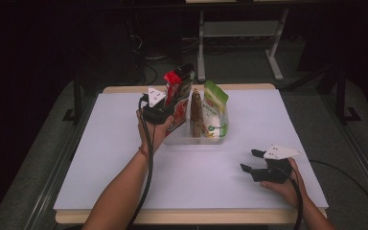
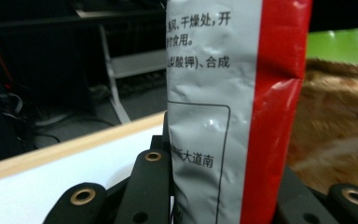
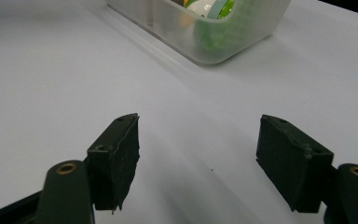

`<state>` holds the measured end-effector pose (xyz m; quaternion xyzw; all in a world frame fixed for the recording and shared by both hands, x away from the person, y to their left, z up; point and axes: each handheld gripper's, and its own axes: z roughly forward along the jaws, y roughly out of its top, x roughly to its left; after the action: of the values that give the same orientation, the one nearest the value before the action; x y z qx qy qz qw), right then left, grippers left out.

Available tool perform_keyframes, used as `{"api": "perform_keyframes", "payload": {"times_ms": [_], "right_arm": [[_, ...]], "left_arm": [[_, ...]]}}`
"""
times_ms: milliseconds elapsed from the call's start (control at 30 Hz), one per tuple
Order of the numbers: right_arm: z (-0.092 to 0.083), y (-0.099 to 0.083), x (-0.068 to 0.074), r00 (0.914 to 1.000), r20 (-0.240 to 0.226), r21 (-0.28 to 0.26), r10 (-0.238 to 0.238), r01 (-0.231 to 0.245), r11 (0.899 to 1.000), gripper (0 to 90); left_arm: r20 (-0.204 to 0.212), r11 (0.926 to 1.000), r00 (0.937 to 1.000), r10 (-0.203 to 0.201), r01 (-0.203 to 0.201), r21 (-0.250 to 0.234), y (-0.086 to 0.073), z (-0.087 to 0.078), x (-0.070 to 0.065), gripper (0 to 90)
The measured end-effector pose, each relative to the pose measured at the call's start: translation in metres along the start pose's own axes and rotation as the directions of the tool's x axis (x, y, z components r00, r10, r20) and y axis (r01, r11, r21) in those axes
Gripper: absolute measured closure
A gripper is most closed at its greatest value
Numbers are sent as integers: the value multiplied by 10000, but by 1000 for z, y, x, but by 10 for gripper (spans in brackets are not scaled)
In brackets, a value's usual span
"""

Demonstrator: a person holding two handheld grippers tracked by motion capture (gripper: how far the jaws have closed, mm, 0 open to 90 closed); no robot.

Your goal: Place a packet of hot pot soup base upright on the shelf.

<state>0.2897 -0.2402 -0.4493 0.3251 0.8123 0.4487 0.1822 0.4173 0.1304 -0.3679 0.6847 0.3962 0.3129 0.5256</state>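
My left gripper clamps the red-and-silver snack bag upright at the left end of the clear plastic bin, beside a brown packet and a green-and-white bag. My right gripper rests open over the white tabletop, well apart from the bin.

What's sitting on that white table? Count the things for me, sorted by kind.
Snack bags: 3, the red bag clamped in the left gripper, a brown bag and a green and white bag
Clear plastic bins: 1, the bin holding the bags
Hand-held grippers: 2, with the right gripper open over the table
Total: 6
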Motion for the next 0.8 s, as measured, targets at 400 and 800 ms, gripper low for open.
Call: {"api": "perform_keyframes", "payload": {"times_ms": [400, 800], "right_arm": [[0, 0, 1, 9999, -112, -71, -70, 69, 10000, 286], [-2, 0, 1, 9999, -107, -48, -50, 49, 10000, 288]], "left_arm": [[273, 9955, 9986, -462, 483, -821, -35, -4, 1, 732], [1088, 9971, 9931, 448, -511, 562, -32, -13, 10, 667]]}}
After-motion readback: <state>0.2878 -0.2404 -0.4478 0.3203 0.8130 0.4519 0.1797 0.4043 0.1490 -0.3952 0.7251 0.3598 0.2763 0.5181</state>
